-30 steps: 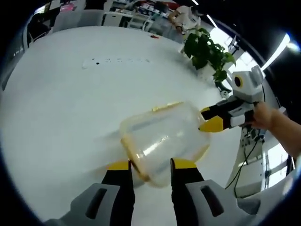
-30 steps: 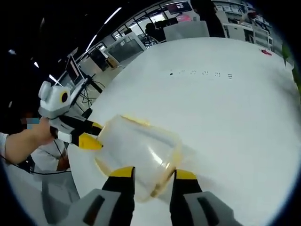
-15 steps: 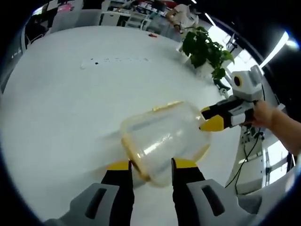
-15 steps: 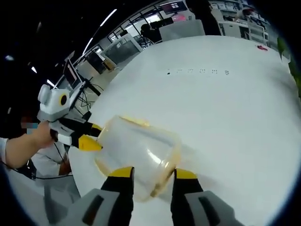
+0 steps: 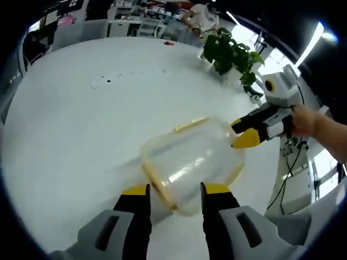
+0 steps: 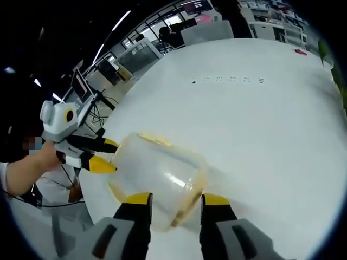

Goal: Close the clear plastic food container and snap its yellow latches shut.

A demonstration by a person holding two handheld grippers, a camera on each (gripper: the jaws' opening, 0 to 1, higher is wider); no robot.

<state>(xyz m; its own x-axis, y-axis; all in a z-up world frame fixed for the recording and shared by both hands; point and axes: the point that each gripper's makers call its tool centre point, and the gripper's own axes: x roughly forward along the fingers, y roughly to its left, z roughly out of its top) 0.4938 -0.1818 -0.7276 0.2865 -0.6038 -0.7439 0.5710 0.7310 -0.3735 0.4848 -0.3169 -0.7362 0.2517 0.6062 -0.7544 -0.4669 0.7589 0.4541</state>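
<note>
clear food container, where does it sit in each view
Left gripper view: the clear food container sits low of centre, just above the left gripper, with the right gripper's yellow tip at its right side.
Right gripper view: it lies low and left of centre, above the right gripper.
Shared landmark: the row of small dark marks on the white table.

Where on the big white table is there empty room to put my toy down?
Most of the round white table is bare, from the clear plastic food container out to the small dark marks on the far side. It is crowded only around the container, where the left gripper and right gripper meet it.
</note>
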